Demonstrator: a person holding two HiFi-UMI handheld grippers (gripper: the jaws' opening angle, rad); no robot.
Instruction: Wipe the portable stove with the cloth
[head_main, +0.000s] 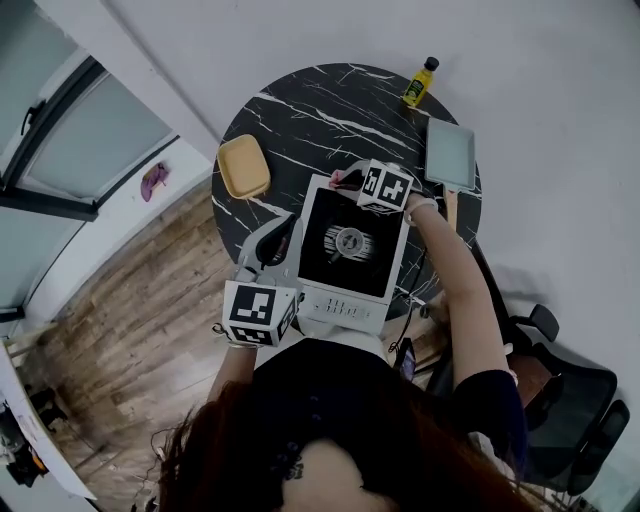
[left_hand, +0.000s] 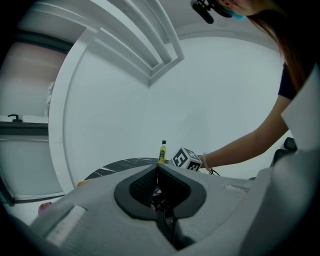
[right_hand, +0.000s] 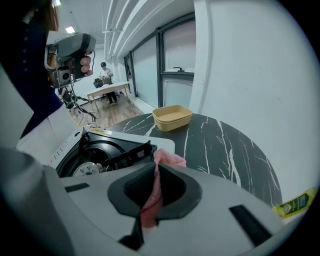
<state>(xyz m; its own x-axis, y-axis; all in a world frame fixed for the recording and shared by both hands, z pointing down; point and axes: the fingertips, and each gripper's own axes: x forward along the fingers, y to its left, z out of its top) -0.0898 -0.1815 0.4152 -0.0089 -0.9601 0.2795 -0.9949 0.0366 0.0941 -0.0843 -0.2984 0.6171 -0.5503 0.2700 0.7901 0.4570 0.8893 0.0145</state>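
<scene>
Currently the right gripper (right_hand: 156, 172) is clenched on the pink cloth (right_hand: 169, 160) at the portable stove's (head_main: 350, 245) 11 o'clock corner. The left gripper (left_hand: 158, 172), jaws together, sits at its 9 o'clock side.

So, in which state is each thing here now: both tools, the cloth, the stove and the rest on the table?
Right tool, shut on the cloth.
Left tool, shut, nothing between.
Cloth, bunched, at the stove's corner.
Portable stove, no pot on it, no flame seen.
Bottle, upright, cap on.
Yellow container, flat on the table, apart from the stove.
Grey tray, flat, empty.
</scene>
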